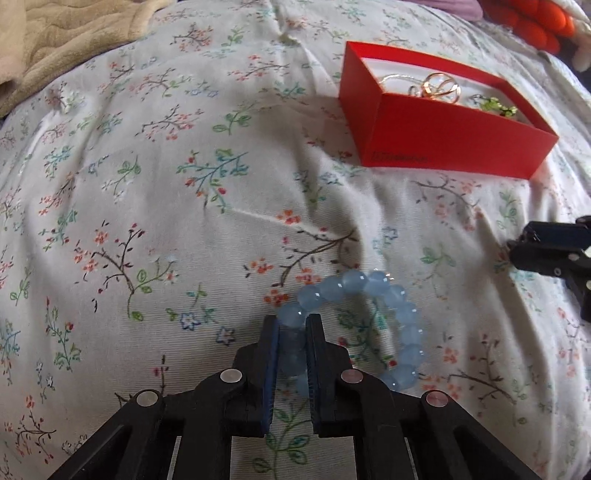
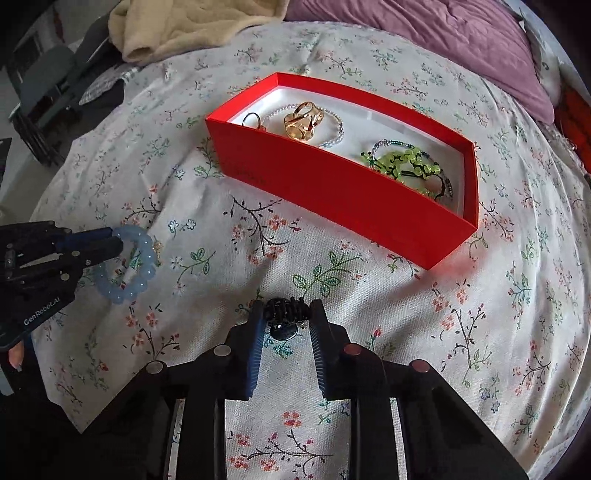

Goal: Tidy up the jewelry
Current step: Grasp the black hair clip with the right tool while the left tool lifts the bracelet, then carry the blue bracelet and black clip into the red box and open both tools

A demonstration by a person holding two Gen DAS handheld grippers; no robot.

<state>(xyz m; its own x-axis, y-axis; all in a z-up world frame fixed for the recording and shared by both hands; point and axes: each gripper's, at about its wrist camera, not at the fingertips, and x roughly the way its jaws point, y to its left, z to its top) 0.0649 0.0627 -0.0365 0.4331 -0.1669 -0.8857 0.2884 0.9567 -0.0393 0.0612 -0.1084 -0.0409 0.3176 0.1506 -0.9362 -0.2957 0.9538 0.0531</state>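
Right across the bed lies a floral sheet, with a beige blanket bunched at its far edge. On it sits the red box, holding a gold ring and green beads. Nearer, the left gripper is clamped on the pale blue bead bracelet resting on the sheet. The right gripper, jaws narrowed, pinches a small black beaded piece with a round tag.

A pale blue beaded bracelet is seen flat on the bedcover, well in front of the open red box. A dark beaded piece with a small round tag is found nearer, also before the box, in which gold rings and green beads are held.
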